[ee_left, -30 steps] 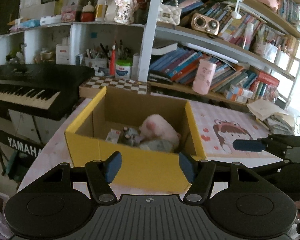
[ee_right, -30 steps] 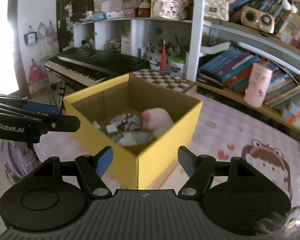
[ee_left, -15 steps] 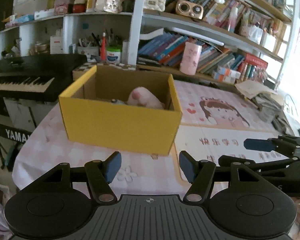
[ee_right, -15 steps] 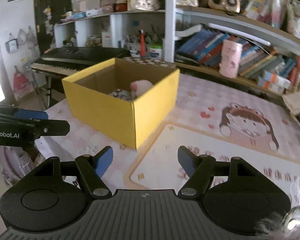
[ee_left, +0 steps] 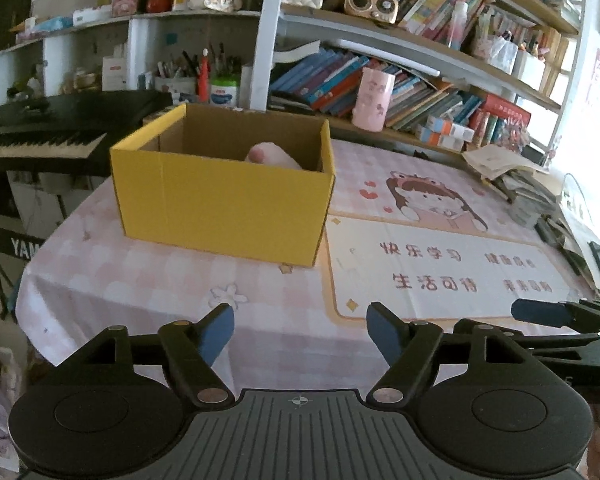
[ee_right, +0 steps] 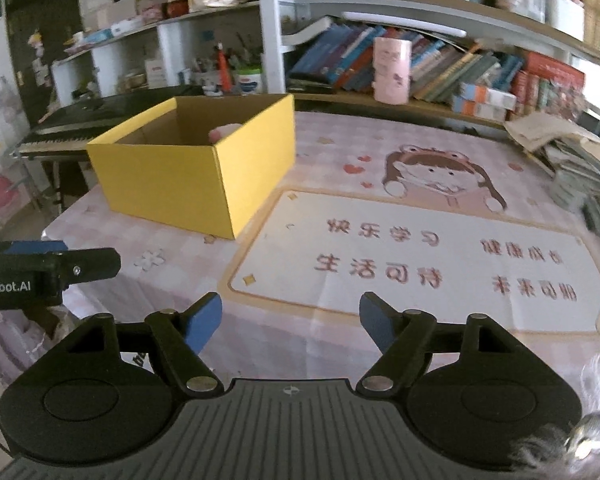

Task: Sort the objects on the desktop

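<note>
A yellow cardboard box (ee_left: 224,196) stands on the left part of the table; it also shows in the right wrist view (ee_right: 188,176). A pink plush toy (ee_left: 270,156) peeks over its rim, and its tip shows in the right wrist view (ee_right: 222,133). The box's other contents are hidden. My left gripper (ee_left: 300,334) is open and empty, held near the table's front edge, well back from the box. My right gripper (ee_right: 290,326) is open and empty, also near the front edge, to the right of the left one.
A pink cartoon desk mat (ee_right: 412,248) covers the table. A black keyboard (ee_left: 40,136) stands left of the table. Bookshelves (ee_left: 400,80) and a pink cup (ee_left: 374,100) line the back. A pile of papers and books (ee_right: 580,168) lies at the right edge.
Both grippers have pulled back from above the box to the table's front edge. The box now looks smaller and farther. Both stay open and empty.
</note>
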Available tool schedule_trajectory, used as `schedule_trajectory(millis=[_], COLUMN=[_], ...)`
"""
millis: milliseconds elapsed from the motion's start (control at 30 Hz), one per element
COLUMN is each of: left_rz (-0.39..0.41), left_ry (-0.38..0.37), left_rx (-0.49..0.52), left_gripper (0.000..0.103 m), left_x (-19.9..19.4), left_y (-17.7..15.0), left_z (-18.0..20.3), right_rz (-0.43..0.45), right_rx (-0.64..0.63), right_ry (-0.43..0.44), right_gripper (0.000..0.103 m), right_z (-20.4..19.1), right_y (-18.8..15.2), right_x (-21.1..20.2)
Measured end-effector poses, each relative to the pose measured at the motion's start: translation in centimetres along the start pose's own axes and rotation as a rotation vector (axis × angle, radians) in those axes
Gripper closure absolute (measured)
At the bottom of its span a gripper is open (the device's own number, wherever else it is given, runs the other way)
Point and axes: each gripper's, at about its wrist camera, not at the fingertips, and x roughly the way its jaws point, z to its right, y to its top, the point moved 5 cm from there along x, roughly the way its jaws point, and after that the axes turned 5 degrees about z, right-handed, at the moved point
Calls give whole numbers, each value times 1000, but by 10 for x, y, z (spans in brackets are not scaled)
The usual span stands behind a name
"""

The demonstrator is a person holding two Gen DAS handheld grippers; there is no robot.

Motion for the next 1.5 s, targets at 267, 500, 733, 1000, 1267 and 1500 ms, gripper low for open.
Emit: schedule_trajectory(millis=[267,500,733,1000,1267,1500], left_rz=[-20,-33,-31,-57,-72,-88], left_ry=[20,32,65,61,78,90], left_rx=[13,24,27,43,38,34], left_gripper=[16,12,7,4,0,0], left_x=[-3,-3,-5,-2,-1,2], left_y=[-13,-19,-26,-30,-34,-35], left_z=[4,9,12,15,14,12], right_rz=[-8,-10,-32,-33,-41,-46], right_rx=[31,40,49,46,48,50], right_ry=[-59,-82,-79,-84,-95,-101], right_gripper=[21,18,16,13,13,13], right_z=[5,7,6,4,4,4], right_y=[-15,-21,-25,-27,-29,-29], right_x=[-6,-8,-6,-7,-8,-7])
